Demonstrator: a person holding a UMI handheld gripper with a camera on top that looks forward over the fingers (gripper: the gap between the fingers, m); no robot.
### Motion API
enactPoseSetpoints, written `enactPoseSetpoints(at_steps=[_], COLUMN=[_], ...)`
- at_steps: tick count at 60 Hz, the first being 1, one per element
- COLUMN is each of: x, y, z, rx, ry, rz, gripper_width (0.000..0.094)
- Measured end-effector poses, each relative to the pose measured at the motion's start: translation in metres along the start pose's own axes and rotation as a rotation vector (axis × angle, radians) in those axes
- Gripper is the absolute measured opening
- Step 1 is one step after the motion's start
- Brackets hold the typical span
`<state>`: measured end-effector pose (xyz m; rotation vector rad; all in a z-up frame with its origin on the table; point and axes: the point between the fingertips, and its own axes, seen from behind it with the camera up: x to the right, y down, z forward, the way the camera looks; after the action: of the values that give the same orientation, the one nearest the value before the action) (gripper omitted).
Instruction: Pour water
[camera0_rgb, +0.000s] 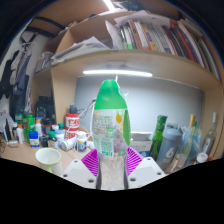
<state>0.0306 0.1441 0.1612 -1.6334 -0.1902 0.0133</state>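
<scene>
A clear plastic bottle (111, 125) with a green cap and a green and white label stands upright between my fingers. My gripper (111, 160) is shut on the bottle's lower body, with the magenta pads (92, 160) pressed on both sides. The bottle is held above the desk. A pale green paper cup (47, 160) stands on the desk to the left, a little beyond the fingers. Its inside is not visible.
The desk (25, 158) is cluttered: cans (72, 122) and small bottles behind the cup, a dark green bottle (158, 135) and clear glassware (190, 140) to the right. A shelf with books (150, 35) and a strip light (118, 72) hang above.
</scene>
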Motion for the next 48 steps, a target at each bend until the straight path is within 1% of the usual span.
enactPoseSetpoints(at_steps=[2,5,13,21,23,29,38,41,44,47,48], x=[-0.001,0.001,-0.011,-0.011,-0.01,-0.003,-0.003,-0.004,-0.005,-0.004,-0.003], y=[0.015,0.024,0.051,0.076,0.07,0.072,0.074,0.074,0.073,0.078,0.084], z=[0.0,0.002,0.003,0.005,0.003,0.0,0.0,-0.001,-0.001,-0.003,-0.004], rx=[-0.005,-0.008,-0.03,-0.053,-0.02,-0.002,-0.014,-0.011,-0.009,-0.031,-0.056], ry=[0.0,-0.01,-0.065,-0.063,-0.059,-0.044,-0.048,-0.047,-0.049,-0.047,-0.044], rz=[0.015,0.018,0.09,0.089,0.095,0.153,0.147,0.138,0.128,0.116,0.113], gripper_width=[0.0303,0.0302,0.0301,0.0308,0.0302,0.0313,0.0316,0.0355,0.0426,0.0512,0.0573])
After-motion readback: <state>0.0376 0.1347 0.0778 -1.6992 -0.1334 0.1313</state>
